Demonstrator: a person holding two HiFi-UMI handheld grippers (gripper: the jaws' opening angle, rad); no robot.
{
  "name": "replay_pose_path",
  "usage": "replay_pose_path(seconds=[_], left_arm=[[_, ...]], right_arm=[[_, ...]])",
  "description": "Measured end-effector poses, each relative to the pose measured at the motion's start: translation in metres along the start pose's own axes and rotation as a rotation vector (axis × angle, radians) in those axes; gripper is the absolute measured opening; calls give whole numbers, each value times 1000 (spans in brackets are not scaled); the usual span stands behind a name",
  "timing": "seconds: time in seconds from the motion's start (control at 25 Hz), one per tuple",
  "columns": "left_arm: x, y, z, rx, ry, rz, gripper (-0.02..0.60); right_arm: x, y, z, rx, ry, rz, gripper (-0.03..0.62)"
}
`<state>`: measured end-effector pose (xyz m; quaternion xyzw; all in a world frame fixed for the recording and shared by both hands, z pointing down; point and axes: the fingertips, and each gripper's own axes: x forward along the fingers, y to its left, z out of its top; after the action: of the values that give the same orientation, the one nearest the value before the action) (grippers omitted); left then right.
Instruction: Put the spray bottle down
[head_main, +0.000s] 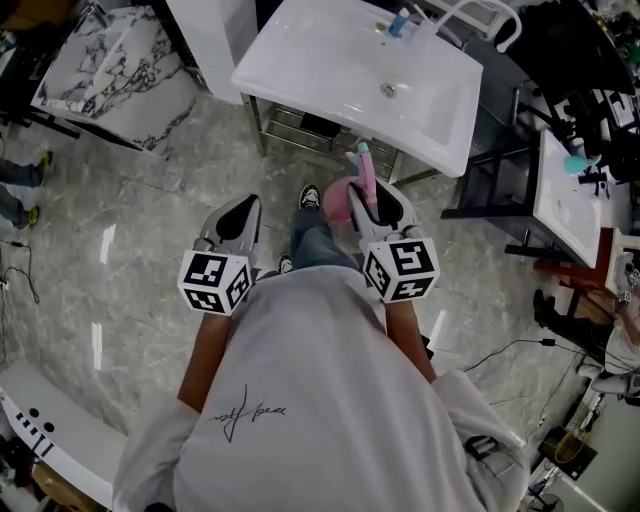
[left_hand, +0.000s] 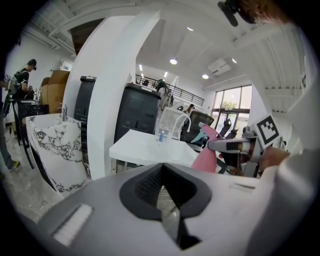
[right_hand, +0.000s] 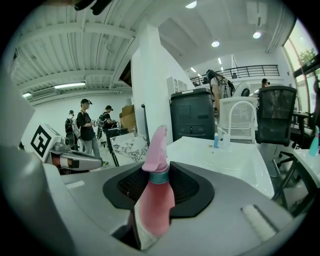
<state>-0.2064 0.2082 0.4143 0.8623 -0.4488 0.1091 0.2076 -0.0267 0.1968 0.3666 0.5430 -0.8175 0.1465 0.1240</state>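
Right gripper (head_main: 378, 200): jaws clamped on the pink spray bottle (right_hand: 156, 197), held upright in the air just before the front edge of the white sink (head_main: 300, 70); the bottle's lower body is hidden between the jaws in the right gripper view and half covered by the gripper in the head view. Left gripper (head_main: 240, 215): jaws drawn together on nothing, level beside the right, apart from the bottle. Both hands sit hidden under the marker cubes, forearms cut off by the shirt (head_main: 300, 400).
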Motion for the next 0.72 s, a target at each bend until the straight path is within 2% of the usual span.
replay_pose_path(seconds=[0.28,0.72], left_arm=[[41,13,20,34,14,-5,40],[110,27,46,39,54,-13,40]], right_arm=[[33,-26,15,4,-4,-4,124],[90,-73,39,28,-4,10,125]])
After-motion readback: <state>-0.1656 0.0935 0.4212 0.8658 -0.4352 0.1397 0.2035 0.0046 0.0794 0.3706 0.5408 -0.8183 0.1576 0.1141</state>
